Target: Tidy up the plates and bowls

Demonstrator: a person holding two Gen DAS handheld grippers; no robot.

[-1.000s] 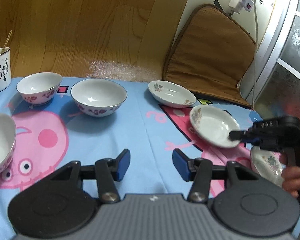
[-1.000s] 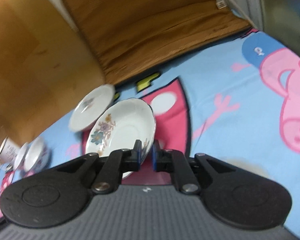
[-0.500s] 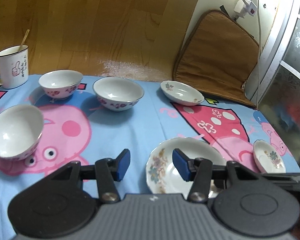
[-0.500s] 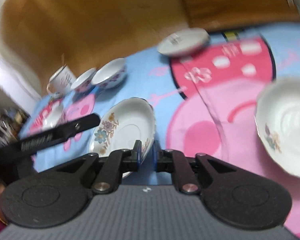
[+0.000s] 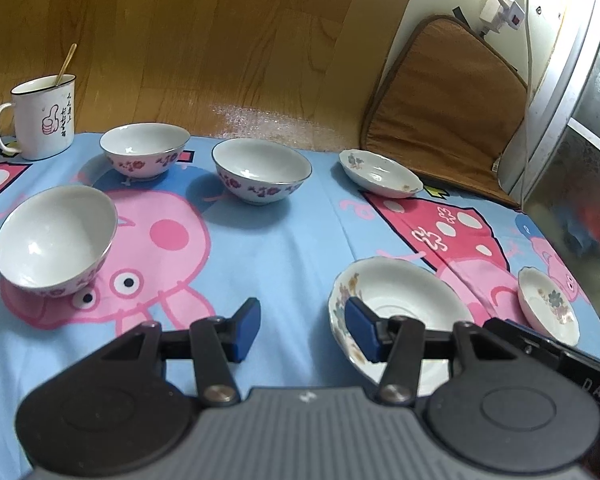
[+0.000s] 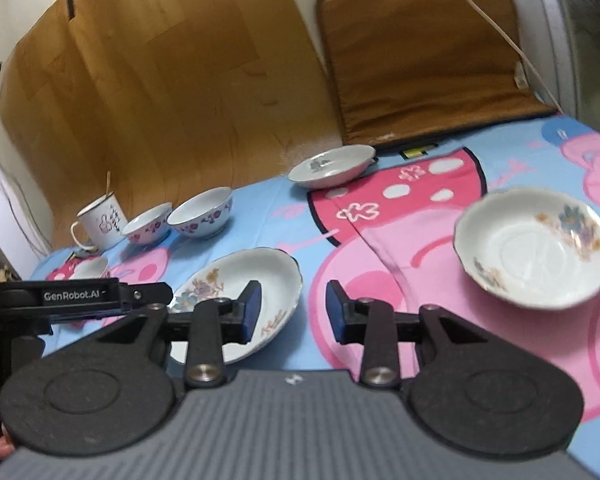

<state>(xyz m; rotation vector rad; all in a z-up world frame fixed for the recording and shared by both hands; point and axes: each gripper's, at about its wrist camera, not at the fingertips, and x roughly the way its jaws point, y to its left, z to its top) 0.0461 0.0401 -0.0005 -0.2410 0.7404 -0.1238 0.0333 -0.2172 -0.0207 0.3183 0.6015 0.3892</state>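
Three floral plates (image 6: 236,292), three bowls (image 5: 262,176) upright on cloth

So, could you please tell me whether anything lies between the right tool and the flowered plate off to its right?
Nothing visible does. The right tool stands open above bare cartoon cloth, and only cloth separates it from the flowered plate.

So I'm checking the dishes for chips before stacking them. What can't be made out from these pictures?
- Near plate: in the left wrist view its near rim is hidden behind the left tongs; in the right wrist view behind the right tongs.
- Mug: contents not visible, left wrist view.
- Nearest bowl: mostly hidden behind the other tool's black arm, right wrist view.
- Small plate: blurred, right wrist view.
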